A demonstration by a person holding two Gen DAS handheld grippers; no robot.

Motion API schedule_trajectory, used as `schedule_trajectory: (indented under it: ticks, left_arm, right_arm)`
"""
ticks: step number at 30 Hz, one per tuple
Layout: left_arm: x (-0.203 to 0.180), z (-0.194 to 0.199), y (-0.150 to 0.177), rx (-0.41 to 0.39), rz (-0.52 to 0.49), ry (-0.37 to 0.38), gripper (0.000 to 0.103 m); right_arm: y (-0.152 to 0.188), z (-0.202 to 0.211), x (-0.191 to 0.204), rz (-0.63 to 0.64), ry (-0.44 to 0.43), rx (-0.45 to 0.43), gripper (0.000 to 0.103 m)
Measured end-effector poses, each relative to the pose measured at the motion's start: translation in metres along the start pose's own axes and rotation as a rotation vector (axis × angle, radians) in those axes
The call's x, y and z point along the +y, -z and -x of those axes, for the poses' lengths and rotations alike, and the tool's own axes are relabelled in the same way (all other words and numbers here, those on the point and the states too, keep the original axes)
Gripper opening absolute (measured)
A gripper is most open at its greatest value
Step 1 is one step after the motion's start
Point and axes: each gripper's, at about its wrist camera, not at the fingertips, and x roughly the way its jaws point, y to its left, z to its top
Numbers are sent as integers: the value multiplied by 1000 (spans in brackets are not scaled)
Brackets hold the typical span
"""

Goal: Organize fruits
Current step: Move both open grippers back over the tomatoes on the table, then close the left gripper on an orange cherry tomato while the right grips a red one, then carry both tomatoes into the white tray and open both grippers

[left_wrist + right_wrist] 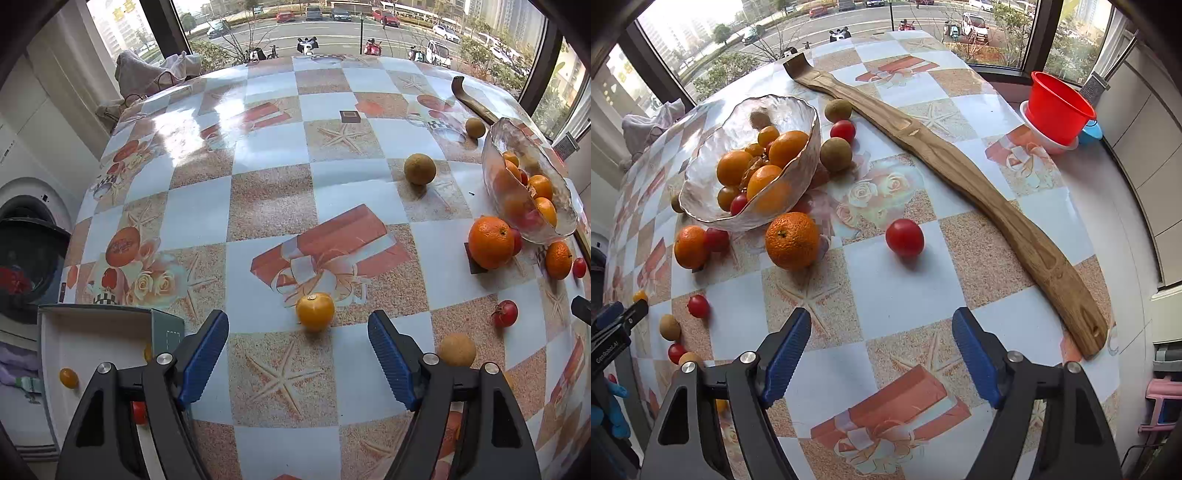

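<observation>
My left gripper [298, 360] is open and empty above the table, just short of a small yellow-orange fruit [315, 311]. A brown longan [456, 350] lies by its right finger, a cherry tomato [505, 313] further right. A white box [92, 354] at the left holds a small yellow fruit [68, 377]. My right gripper [882, 352] is open and empty. Ahead of it lie a cherry tomato [904, 237] and a big orange [792, 240]. The glass bowl [798, 110] at the left holds oranges and small tomatoes; it also shows in the left wrist view [498, 147].
A long curved wooden tray [960, 162] runs along the right side. A red bucket [1058, 107] stands at the far right edge. Loose longans [836, 154], tomatoes [698, 306] and an orange [690, 246] lie around the bowl. A washing machine [26, 236] stands left of the table.
</observation>
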Motion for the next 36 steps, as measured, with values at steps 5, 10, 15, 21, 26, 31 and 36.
schedule_trajectory:
  ticks: [5, 10, 15, 21, 26, 31, 36]
  left_arm:
    - [-6, -8, -4, 6, 2, -2, 79]
    - [-10, -11, -9, -11, 12, 8, 79]
    - [-9, -11, -10, -6, 55, 76, 61]
    - [-13, -6, -9, -25, 27, 48, 23]
    - [-3, 2, -8, -27, 45, 116, 22]
    - [-7, 15, -2, -42, 31, 144, 22]
    - [-9, 30, 5, -55, 26, 178, 22]
  right_arm:
    - [-17, -10, -2, 2, 15, -24, 67]
    - [-30, -15, 2, 28, 32, -46, 59]
    - [-37, -16, 4, 47, 46, -33, 36]
    - [-35, -12, 0, 32, -18, -13, 24]
    - [-22, -3, 3, 33, -77, -1, 24]
    - [-7, 8, 6, 26, -117, 16, 24]
    - [4, 21, 13, 36, -153, 25, 24]
